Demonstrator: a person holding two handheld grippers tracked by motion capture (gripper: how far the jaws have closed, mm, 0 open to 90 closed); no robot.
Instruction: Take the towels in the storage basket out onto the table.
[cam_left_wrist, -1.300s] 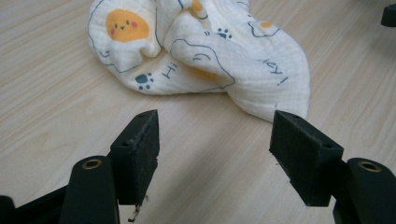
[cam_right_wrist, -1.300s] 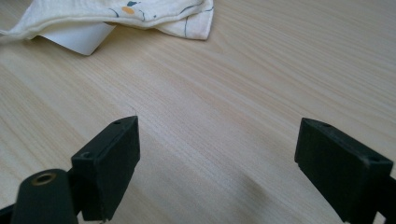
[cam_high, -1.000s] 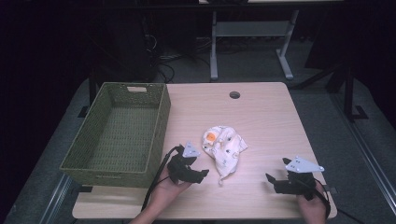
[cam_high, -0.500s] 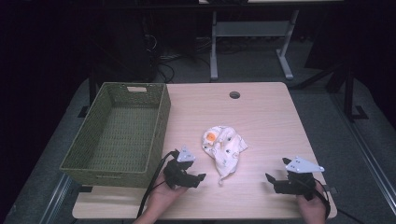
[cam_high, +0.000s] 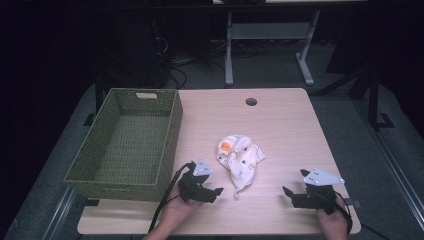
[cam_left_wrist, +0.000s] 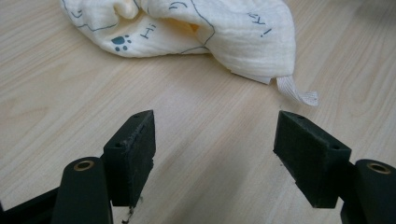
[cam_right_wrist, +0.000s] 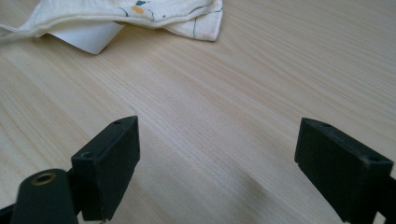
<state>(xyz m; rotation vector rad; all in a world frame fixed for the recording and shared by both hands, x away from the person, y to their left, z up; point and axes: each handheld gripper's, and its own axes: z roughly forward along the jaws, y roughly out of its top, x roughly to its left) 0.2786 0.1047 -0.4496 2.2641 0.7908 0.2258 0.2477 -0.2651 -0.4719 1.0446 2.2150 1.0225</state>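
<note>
A crumpled cream cloth (cam_high: 240, 160) with small prints and an orange patch lies mid-table. In the left gripper view the cloth (cam_left_wrist: 187, 28) shows a white tape tail (cam_left_wrist: 299, 93) just beyond the jaws. My left gripper (cam_high: 216, 194) sits low on the table to the left of the cloth's near tip. This gripper (cam_left_wrist: 215, 135) is open, its jaws have just been opening a little, and only bare wood lies between them. My right gripper (cam_high: 291, 197) rests near the front right, well clear of the cloth (cam_right_wrist: 140, 11). It (cam_right_wrist: 217, 140) stands open over bare wood.
A green woven basket (cam_high: 172, 135) with nothing in it stands along the left side of the wooden table (cam_high: 280, 130). A round cable hole (cam_high: 251, 102) sits at the table's far edge. Desk legs and cables stand on the dark floor beyond.
My left gripper has drawn back slightly toward the near edge, away from the cloth's tail. The right gripper and the cloth have not moved.
</note>
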